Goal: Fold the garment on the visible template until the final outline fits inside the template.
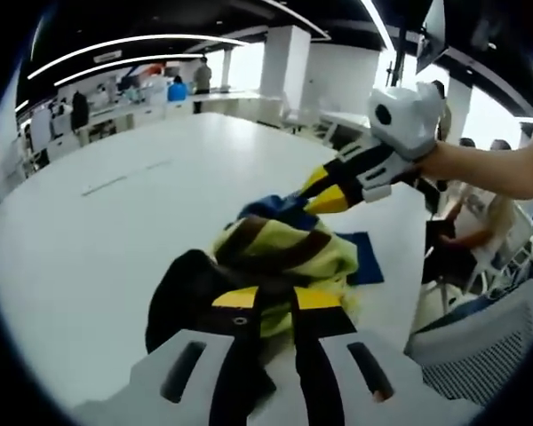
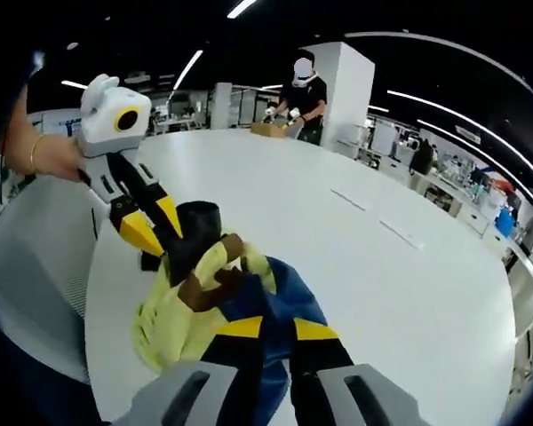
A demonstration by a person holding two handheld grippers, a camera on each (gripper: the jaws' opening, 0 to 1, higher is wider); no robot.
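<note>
Here both yellow-tipped grippers, left point(image 1: 275, 299) and right point(image 2: 277, 330), pinch the bunched yellow, brown and blue striped fabric garment point(image 1: 284, 248) above the white round table point(image 1: 115, 222)

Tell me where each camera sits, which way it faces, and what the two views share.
Left gripper view: rides the left tool, facing across the white table at the garment; the right tool and a forearm enter from the right.
Right gripper view: rides the right tool, facing the garment; the left tool and a hand enter from the left.
Shared: garment, table, both tools.
</note>
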